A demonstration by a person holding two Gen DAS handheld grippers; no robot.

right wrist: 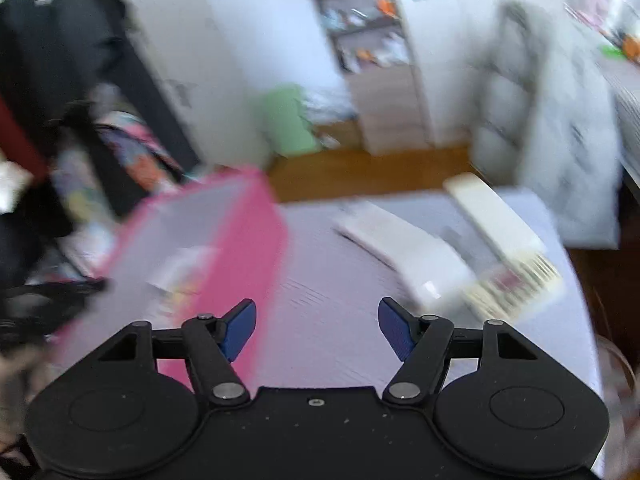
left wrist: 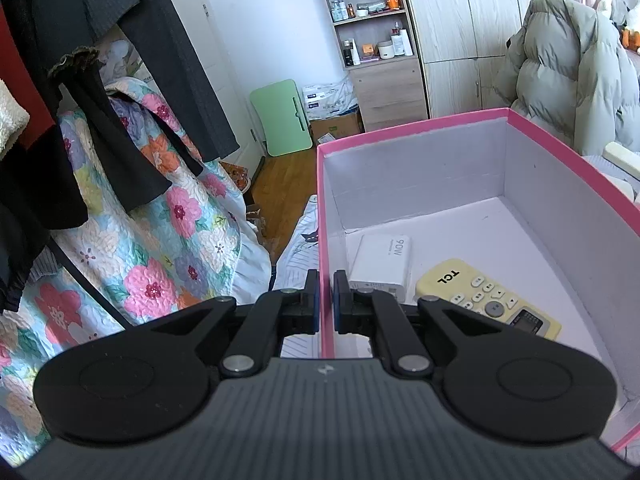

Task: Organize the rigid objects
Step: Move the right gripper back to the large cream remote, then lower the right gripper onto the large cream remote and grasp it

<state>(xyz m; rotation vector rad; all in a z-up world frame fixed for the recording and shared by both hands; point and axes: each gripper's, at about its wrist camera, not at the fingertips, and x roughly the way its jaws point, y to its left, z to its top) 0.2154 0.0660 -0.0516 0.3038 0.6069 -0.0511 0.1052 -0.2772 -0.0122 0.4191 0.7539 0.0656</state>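
Presently catalogued, one pink box, open-topped, white inside, standing on a pale striped surface.

Contents of box: a white charger block lying flat near the left wall; a yellowed remote control lying face up just beside it, apart from the walls.

Left gripper: pressed together on the box's left wall, one blue pad outside, one inside, pinching the thin cardboard near its rim.

Right gripper: spread wide, nothing between its blue pads, held over the bare surface just right of the box. This view was heavily blurred.

Items outside the box, on the surface to the right: a long cream-coloured bar, possibly another remote; a white boxy object; a flat white item; a cream piece with dark stripes. The blur prevented firmer identification.

Handling notes, as judgement: all appeared rigid, light plastic or card, smooth-sided and likely a little slippery. The long bar would best be taken across its narrow width near the middle, to stay balanced. The white boxy object looked wide; a hold across its shorter sides seemed safer. The box wall was thin card and might flex or tip if pulled hard.
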